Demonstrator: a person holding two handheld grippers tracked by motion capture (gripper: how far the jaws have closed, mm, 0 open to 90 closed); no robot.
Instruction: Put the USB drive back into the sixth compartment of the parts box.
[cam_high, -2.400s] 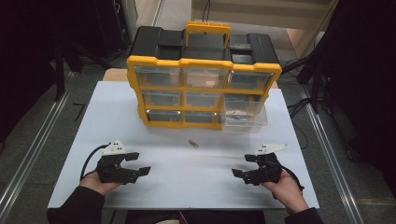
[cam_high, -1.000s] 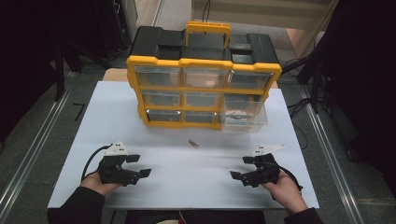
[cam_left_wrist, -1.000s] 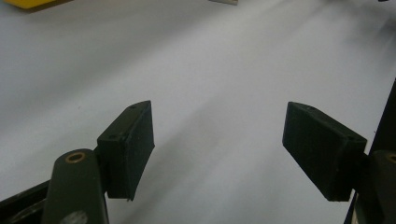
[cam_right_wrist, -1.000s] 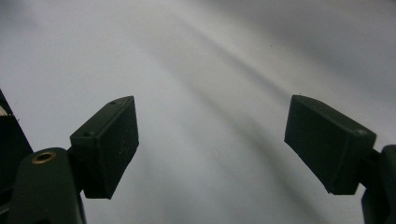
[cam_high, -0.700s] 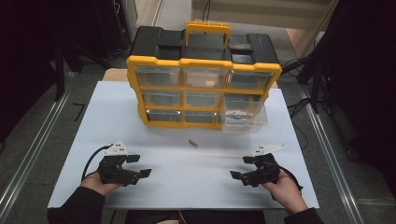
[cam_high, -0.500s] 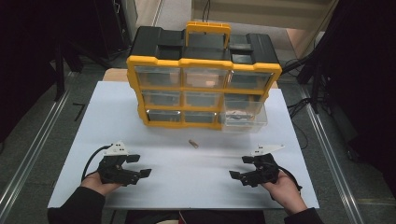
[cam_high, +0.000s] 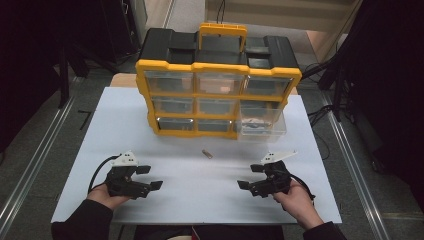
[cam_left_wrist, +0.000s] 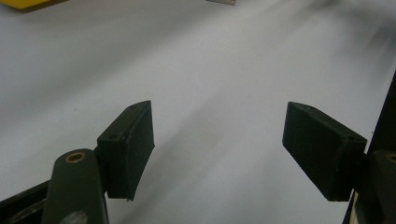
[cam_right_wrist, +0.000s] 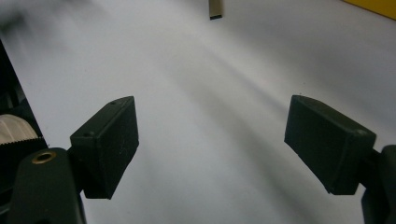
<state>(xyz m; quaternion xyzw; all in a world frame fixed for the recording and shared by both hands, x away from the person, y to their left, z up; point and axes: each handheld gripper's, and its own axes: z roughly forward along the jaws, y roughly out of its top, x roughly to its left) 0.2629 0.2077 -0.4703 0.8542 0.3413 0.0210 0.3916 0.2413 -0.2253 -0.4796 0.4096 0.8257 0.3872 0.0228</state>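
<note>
White tabletop (cam_high: 200, 200) filled the foreground, dark floor around it. Nearest, the person's two hands lay low on its front edge, forearms coming up from below. The left gripper (cam_high: 150, 177) pointed right and the right gripper (cam_high: 248, 178) pointed left, so the two faced each other across bare table. Both had their jaws spread wide with nothing between them; the left gripper (cam_left_wrist: 217, 149) and the right gripper (cam_right_wrist: 210, 144) showed only white surface in the gap.

Farther out, between the two and beyond their tips, lay a small brown part (cam_high: 207, 154), well apart from both sets of fingers. Its long axis ran diagonally, far end toward the left. In the right gripper view the part (cam_right_wrist: 215, 9) sat ahead of the jaws, near the top edge.

Beyond it stood a yellow organizer (cam_high: 218, 95), its lower-right drawer (cam_high: 261, 126) pulled out
</note>
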